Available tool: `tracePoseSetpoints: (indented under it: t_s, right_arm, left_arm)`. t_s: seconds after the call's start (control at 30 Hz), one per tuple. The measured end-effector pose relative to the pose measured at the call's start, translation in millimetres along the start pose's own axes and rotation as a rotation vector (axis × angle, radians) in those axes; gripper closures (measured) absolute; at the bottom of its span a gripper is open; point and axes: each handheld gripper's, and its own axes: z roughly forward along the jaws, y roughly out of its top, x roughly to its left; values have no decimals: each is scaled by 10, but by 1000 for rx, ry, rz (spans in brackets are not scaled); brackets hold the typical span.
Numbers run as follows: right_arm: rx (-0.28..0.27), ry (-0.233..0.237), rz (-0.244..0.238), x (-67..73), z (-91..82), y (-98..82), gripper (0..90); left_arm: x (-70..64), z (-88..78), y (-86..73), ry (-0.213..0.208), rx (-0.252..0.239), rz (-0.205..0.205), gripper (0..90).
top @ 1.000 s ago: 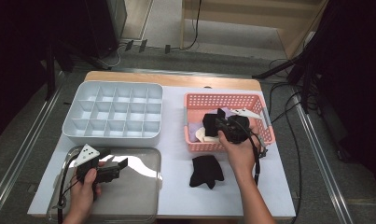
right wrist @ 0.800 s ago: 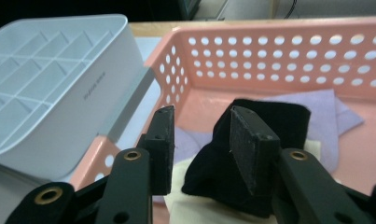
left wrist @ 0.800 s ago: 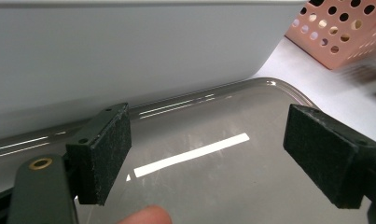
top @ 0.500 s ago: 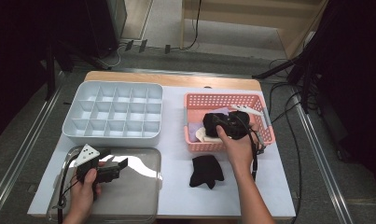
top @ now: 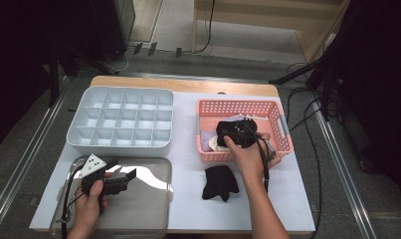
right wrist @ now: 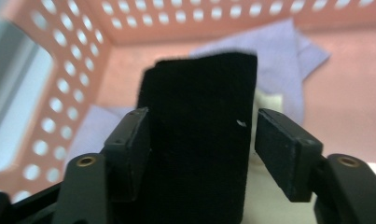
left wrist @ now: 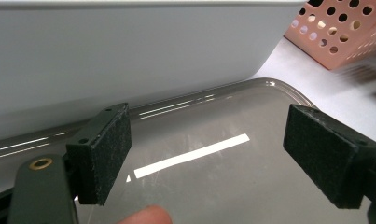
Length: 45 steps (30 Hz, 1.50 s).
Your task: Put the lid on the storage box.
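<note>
Since 1 s ago we're lowering the R gripper (top: 228, 133) w/ the black sock (right wrist: 199, 135) into the pink basket (top: 282, 130); jaws have just been opening, sock sitting between the pads, right pad off the fabric. L gripper (top: 133, 174) is hovering released, nothing between, over the clear lid (top: 153, 199). Another black sock (top: 219, 182) is lying on the table beside the basket.

The right gripper (top: 234, 133) has sunk lower into the pink basket (top: 282, 130), and its jaws have just been opening. The black cloth (right wrist: 199, 135) stands between them (the right pad (right wrist: 281, 149) now clear of it), just above the lilac cloth (right wrist: 274, 60).
</note>
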Motion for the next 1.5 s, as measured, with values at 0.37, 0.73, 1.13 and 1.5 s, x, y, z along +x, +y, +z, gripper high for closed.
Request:
tracePoseSetpoints:
  t_s: [0.37,0.73,1.13,1.5]
  right_arm:
    - [-1,-5,-39,78,-7,-56,798]
    - [-193,98,-38,6,-359,-44,810]
    - [-277,136,-58,47,-507,-210,809]
    - [-356,165,-65,109,-643,-355,809]
  left_arm:
    - [-4,-3,-2,0,0,6,163]
    - [-9,2,0,4,5,10,163]
    - [-13,3,0,13,7,13,161]
    - [-20,2,-1,19,4,18,160]
